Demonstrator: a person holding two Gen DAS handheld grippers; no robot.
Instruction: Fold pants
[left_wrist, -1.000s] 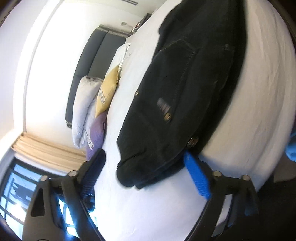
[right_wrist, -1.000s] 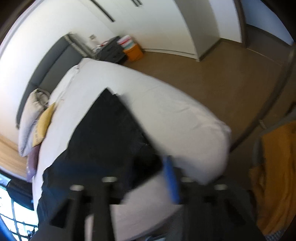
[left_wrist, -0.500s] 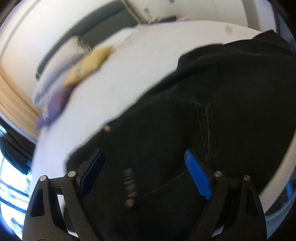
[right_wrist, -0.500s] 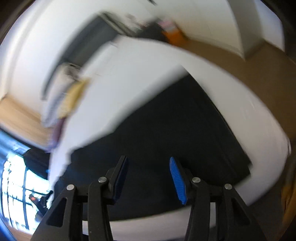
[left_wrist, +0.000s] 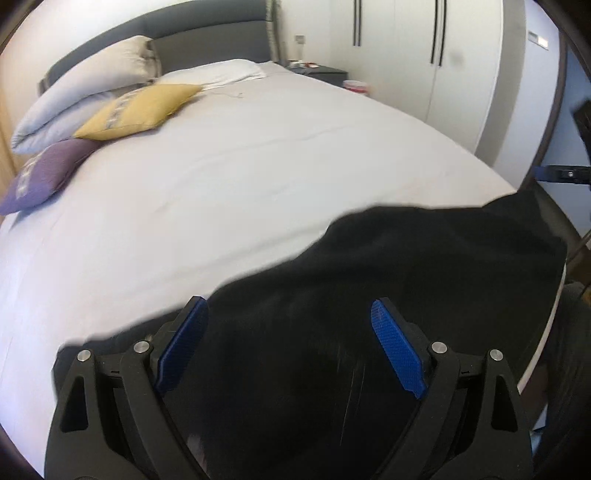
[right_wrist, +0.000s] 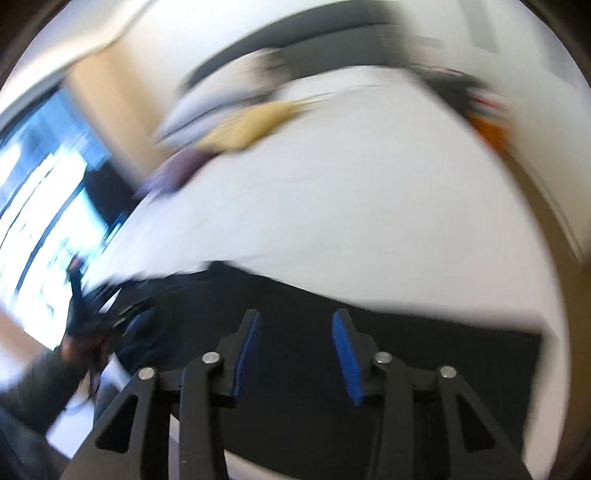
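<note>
Pants (left_wrist: 424, 280), black, fill the lower frame on our white bed (left_wrist: 240, 177); our left gripper (left_wrist: 288, 343) and right gripper (right_wrist: 295, 350) hover released, jaws apart.

Bed (left_wrist: 258, 177) sheet bare beyond pants (left_wrist: 406, 277); cushions (left_wrist: 140, 109) apparently crowd the headboard (left_wrist: 207, 40).
</note>
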